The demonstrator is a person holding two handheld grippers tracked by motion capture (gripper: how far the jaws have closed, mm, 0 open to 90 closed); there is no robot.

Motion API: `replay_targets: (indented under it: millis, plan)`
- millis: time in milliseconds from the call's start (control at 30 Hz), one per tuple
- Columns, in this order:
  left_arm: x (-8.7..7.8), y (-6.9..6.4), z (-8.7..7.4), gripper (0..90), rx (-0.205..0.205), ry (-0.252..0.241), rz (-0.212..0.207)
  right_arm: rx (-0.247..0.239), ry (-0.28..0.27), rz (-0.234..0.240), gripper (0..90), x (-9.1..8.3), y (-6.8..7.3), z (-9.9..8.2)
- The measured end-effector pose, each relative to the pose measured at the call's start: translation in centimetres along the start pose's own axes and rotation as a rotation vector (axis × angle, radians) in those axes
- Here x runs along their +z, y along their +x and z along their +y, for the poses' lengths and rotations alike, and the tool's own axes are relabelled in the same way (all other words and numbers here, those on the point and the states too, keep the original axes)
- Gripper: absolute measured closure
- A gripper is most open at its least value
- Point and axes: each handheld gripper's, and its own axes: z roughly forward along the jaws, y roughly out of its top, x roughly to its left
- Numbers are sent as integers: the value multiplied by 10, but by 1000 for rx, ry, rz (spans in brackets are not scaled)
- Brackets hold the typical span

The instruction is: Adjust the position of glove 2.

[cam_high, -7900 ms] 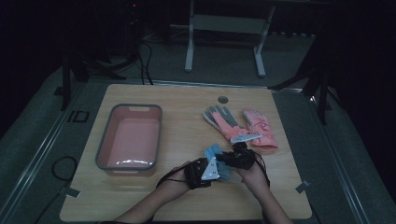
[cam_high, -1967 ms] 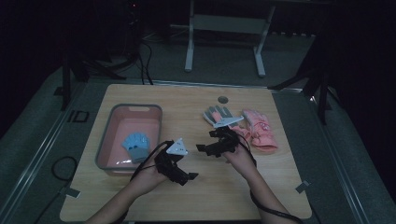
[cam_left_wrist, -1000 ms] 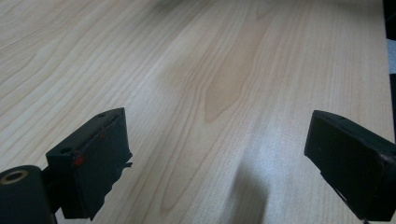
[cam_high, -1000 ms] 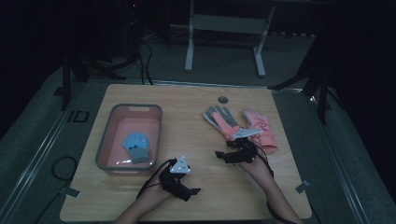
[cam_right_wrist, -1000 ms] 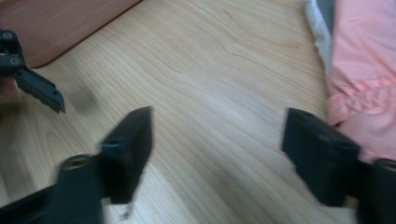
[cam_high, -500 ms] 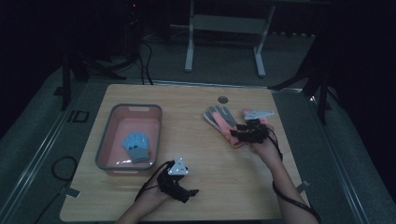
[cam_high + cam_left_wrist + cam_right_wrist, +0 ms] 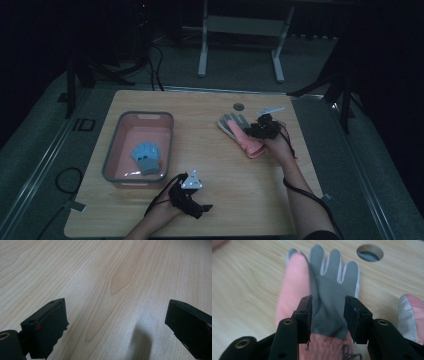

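Glove (image 7: pixel 329 290): soft, light, limp; best pinched at the cuff. Right tongs (image 7: pixel 327 315) straddle it, part-open. Left tongs (image 7: pixel 117 322) wide open, empty, over the table (image 7: pixel 105 270).

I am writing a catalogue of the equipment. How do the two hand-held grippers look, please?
Both grippers, left and right, are black, each with a grey three-cornered plate on top and a black trailing cable. The jaws are blocky black pads; the left gripper's show small red marks.
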Motion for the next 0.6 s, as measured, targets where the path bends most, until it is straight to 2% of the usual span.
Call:
replay_targets:
  millis: [200, 333, 467, 533, 567, 600]
  plan:
    - [0, 2, -1, 44, -11, -11, 2, -12, 46, 14, 586, 13, -3, -4]
    - [0, 1, -1, 45, -13, -11, 3, -22, 61, 12, 683, 18, -2, -7]
    - [0, 2, -2, 44, -13, -9, 3, -38, 66, -25, 816, 18, 6, -7]
    - [0, 2, -2, 44, -12, -9, 4, 16, 50, -9, 859, 15, 7, -6]
    - [0, 2, -2, 45, -12, -9, 4, 16, 50, -9, 859, 15, 7, -6]
    - [0, 2, -2, 45, -12, -9, 4, 56, 41, -11, 859, 12, 9, -5]
